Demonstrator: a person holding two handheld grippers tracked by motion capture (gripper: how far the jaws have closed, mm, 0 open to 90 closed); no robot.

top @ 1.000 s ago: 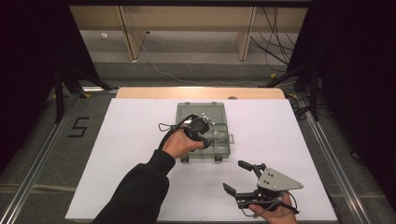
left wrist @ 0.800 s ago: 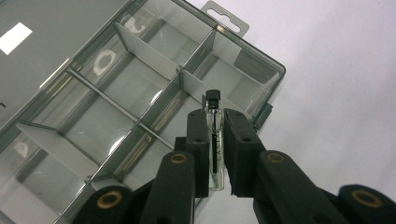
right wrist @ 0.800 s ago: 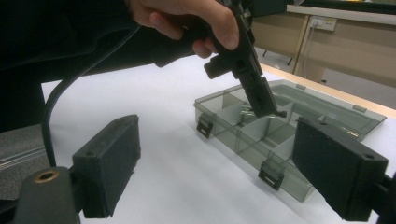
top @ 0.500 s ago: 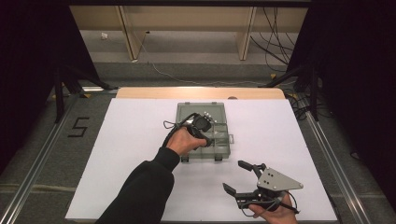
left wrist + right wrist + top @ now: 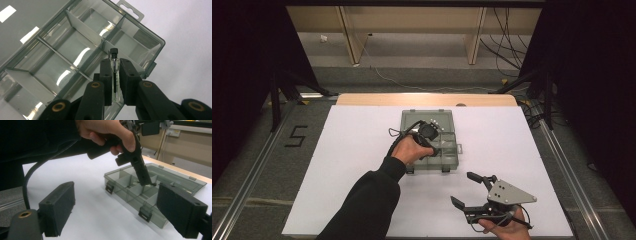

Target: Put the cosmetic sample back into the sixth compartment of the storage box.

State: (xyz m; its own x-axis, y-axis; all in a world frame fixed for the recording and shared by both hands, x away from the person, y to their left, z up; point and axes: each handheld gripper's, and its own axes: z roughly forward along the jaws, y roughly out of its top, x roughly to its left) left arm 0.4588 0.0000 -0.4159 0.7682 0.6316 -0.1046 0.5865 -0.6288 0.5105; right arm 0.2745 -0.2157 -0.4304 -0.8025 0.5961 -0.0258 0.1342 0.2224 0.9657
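Right now my left hand-held gripper pinches a small glass vial by its body, black cap clear of the pads, and hangs it over the open organizer box, so I judge it can drop straight into a compartment. My right hand-held gripper waits spread near the worktop edge. I read a "5" on the floor; the vial's print is too small.

High view: fixed overhead, facing forward and down across the table. Left gripper view: riding close above the open organizer box, steeply downward into its compartments. Right gripper view: low, near table level, looking across at the same box (shared by all three).
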